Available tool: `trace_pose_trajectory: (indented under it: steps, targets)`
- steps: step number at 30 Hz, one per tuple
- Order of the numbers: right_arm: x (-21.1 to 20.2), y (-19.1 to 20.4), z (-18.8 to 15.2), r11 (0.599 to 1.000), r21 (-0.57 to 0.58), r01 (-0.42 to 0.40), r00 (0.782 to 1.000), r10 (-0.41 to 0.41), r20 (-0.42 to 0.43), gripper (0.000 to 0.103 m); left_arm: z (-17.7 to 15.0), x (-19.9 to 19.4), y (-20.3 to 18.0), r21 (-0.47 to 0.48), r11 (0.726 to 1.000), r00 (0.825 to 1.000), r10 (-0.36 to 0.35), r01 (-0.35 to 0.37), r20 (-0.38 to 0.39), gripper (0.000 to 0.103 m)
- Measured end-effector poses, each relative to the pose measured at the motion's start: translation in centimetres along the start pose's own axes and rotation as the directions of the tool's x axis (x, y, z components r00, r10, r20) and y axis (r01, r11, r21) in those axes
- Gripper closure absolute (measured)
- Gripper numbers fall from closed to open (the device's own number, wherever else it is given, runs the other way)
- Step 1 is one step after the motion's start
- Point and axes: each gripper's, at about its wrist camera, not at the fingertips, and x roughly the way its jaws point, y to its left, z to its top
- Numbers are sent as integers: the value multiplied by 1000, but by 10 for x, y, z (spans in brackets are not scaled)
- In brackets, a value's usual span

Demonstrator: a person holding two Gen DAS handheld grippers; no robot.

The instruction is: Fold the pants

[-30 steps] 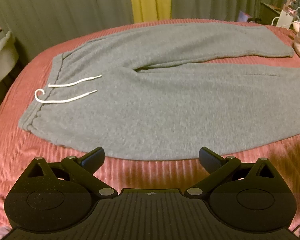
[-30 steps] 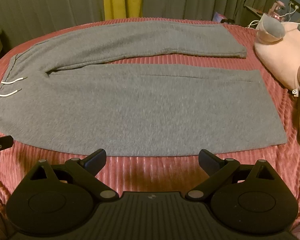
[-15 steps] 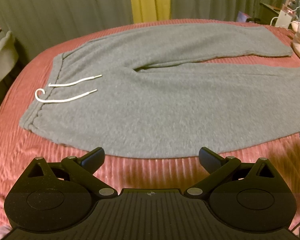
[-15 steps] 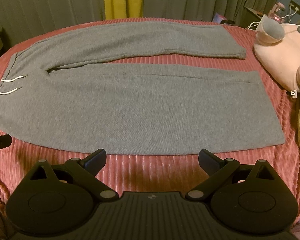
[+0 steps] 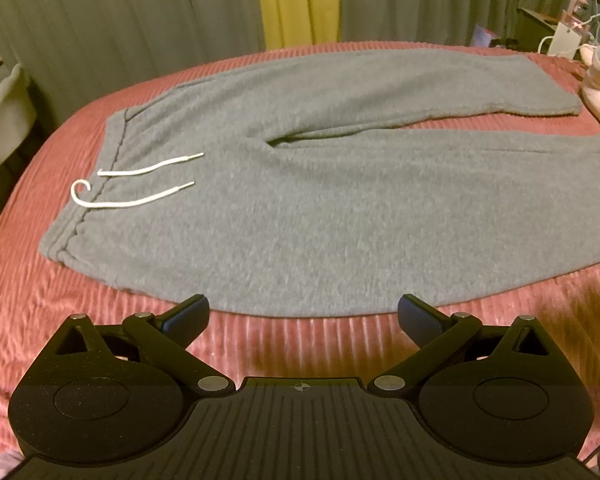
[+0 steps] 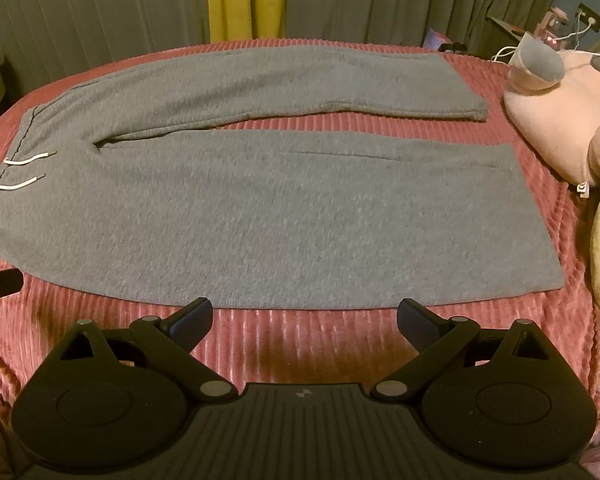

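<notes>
Both grippers, left (image 5: 303, 314) and right (image 6: 304, 316), hover spread wide and empty just short of flat pants (image 6: 260, 200), plush toy (image 6: 560, 120) beside the hems.

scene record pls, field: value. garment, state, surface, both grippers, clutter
garment: grey fleece sweatpants with white drawstring
state: spread flat, unfolded, legs apart in a narrow V, waistband at left, cuffs at right
surface: pink ribbed bedspread
left gripper: open, holding nothing, at the near edge toward the waistband end
right gripper: open, holding nothing, at the near leg's edge
clutter: pink plush toy on the bed past the cuffs
backdrop: grey curtains with a yellow strip
</notes>
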Motion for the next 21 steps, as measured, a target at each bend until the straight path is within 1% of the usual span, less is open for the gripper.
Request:
trace_pose_trajectory:
  steps: [8,16,21]
  targets:
    - [0,-4,0,1000,13,4,1000,-3,-24,4,0,0,-1,4,1000,1000,-14,14,-5,0]
    - [3,-7,0,1000,22,5,1000,-5,-23,4,0,1,-3,5,1000,1000,-20,20,-10,0]
    - [5,-4,-1,1000,0,1,1000,-1,-28,4,1,1,-3,0,1000,1000,-18,18,-6,0]
